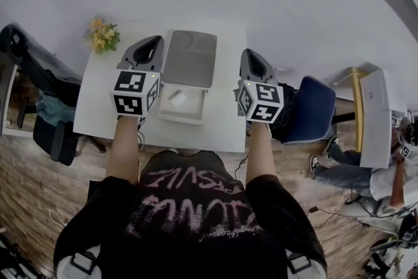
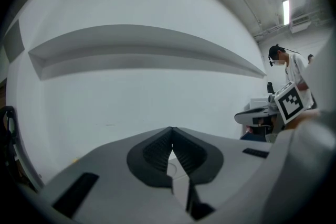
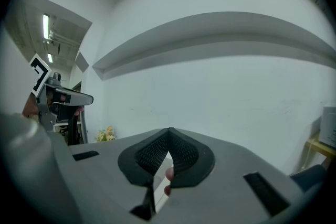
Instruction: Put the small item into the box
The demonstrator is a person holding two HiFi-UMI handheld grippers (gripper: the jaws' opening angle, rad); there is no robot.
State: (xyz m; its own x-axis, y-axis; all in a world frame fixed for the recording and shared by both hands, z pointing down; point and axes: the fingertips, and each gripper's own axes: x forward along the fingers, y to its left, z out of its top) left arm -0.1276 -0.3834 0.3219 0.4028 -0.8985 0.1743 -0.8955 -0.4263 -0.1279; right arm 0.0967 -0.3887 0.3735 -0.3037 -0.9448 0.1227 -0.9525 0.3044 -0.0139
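Note:
An open grey box [image 1: 171,115] stands in the middle of the white table [image 1: 101,108], its lid [image 1: 191,59] laid back toward the wall. A small white item [image 1: 177,98] lies inside the box. My left gripper [image 1: 149,49] hovers left of the box, shut and with nothing in it; its ribbed pads meet at the tip [image 2: 171,131]. To the right of the box is my right gripper [image 1: 255,63], also shut and holding nothing [image 3: 169,132]. Both gripper views look at the bare white wall, above the table.
Yellow flowers [image 1: 101,36] sit at the table's far left corner. A black chair [image 1: 46,108] stands left of the table and a blue chair [image 1: 313,111] right of it. Another person [image 1: 392,170] with grippers is at the far right.

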